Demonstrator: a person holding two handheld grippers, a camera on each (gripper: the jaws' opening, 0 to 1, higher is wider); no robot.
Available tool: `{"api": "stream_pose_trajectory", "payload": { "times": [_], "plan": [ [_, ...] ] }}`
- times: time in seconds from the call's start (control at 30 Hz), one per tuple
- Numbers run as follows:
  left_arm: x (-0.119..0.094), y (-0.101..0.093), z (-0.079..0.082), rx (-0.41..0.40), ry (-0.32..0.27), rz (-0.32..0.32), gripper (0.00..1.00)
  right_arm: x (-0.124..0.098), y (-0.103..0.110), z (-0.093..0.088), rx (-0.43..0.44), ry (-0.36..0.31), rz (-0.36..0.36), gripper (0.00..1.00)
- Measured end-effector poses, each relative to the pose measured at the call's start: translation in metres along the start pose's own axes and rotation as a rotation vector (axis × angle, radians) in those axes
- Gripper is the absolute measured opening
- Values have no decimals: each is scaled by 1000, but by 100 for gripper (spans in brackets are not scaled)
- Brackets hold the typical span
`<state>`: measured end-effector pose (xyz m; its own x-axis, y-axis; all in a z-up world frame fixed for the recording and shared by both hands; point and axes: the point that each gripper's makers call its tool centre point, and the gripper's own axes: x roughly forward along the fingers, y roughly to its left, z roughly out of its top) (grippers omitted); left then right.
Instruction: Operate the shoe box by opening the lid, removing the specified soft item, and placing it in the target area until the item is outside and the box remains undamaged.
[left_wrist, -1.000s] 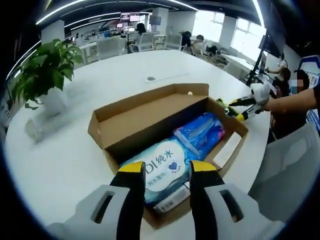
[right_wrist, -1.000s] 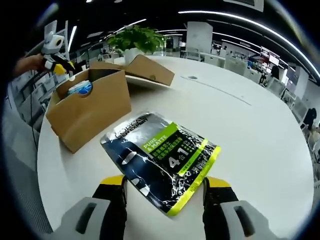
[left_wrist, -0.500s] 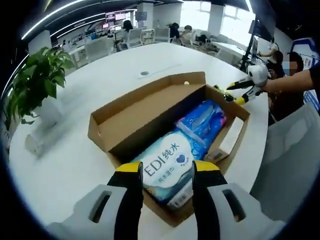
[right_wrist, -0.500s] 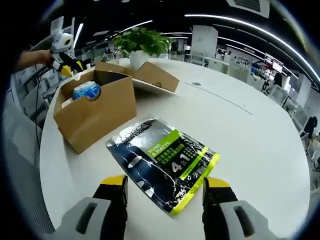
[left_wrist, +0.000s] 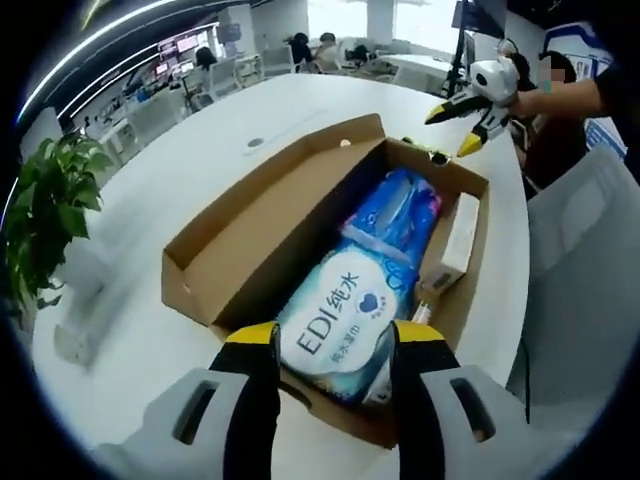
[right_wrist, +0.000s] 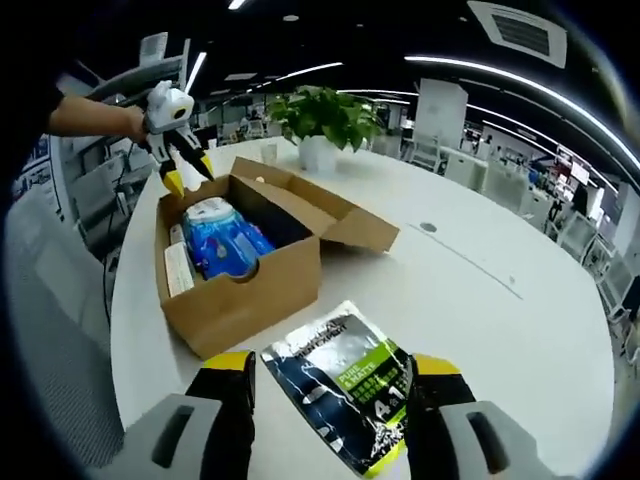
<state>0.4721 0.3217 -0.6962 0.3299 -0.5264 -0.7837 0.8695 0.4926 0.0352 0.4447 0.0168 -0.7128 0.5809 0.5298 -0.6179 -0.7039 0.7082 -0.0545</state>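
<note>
Down at the left gripper (left_wrist: 333, 345), the yellow-tipped jaws stand apart, holding nothing, poised just above the near end of the white wet-wipes pack (left_wrist: 340, 325) (printed "EDI"). That pack lies inside the open shoe box (left_wrist: 215, 262), with a blue soft pack (left_wrist: 393, 222) beyond it and a slim white box (left_wrist: 453, 245) along the right wall. The lid flap lies folded back on the white table (left_wrist: 140, 300). The right gripper (right_wrist: 328, 375) also has its jaws spread wide and empty, hovering over a black-and-green pouch (right_wrist: 345, 385) that lies flat on the table just beside the box. A potted plant (right_wrist: 325, 125) stands beyond the box.
</note>
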Motion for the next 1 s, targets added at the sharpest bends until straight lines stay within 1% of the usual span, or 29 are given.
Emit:
{"api": "stream_pose_trajectory", "payload": {
  "times": [0.17,0.3,0.33,0.37,0.5,0.63,0.77,1.0],
  "plan": [
    [3,2,-2,74,27,-20,45,8,20,29,-47,-28,67,59],
    [4,3,-6,139,63,-36,46,16,38,50,-84,-36,116,59],
    [5,4,-8,167,82,-41,47,19,42,56,-94,-40,127,59],
    [5,3,-8,176,82,-44,47,21,46,59,-102,-43,140,59],
    [9,3,-12,220,111,-58,48,32,59,73,-128,-50,170,60],
    [13,3,-20,277,150,-68,49,44,73,83,-162,-49,202,60],
    [17,2,-25,312,175,-76,49,53,83,90,-182,-43,232,59],
    [27,5,-32,350,211,-87,51,75,100,94,-225,-12,281,59]
  ]
}}
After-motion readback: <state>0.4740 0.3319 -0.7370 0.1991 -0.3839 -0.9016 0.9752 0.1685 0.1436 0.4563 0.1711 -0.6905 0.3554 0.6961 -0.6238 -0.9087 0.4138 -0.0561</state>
